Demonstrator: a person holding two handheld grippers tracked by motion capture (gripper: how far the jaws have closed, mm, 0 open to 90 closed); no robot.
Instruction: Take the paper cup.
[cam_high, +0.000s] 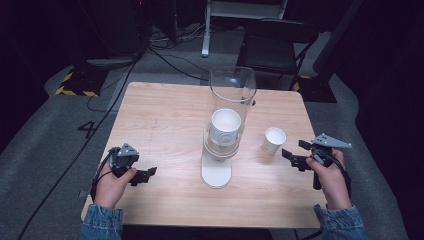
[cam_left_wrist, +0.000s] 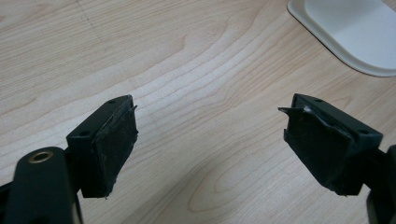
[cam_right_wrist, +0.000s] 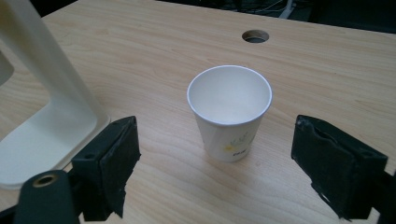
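Nearest the front edge of the table (cam_high: 165, 200), the left gripper (cam_high: 147, 173) rests low by the front-left corner with its jaws spread wide and nothing between them; in the left gripper view they frame bare wood grain, with a corner of the dispenser base (cam_left_wrist: 355, 32) beyond. Near the right edge, the right gripper (cam_high: 292, 159) is likewise released, jaws parted and aimed at the paper cup (cam_high: 274, 140), which stands upright and alone just ahead of it, right of the table's middle and apart from both pads (cam_right_wrist: 109, 163). In the right gripper view the cup (cam_right_wrist: 229, 112) sits centred between the jaws but still beyond them. The likely trouble from here is a thin, light cup: a jaw nudging its side before the other closes could tip or slide it, and too hard a squeeze would probably crush the wall. A small floral print with dark lettering marks the cup's side, too blurred to read. Farther back, at the table's centre, stands the cup dispenser (cam_high: 232, 100), a clear tube with white cups (cam_high: 225, 127) stacked inside. On the floor past the left edge, a painted "4" (cam_high: 87, 128) can be read.
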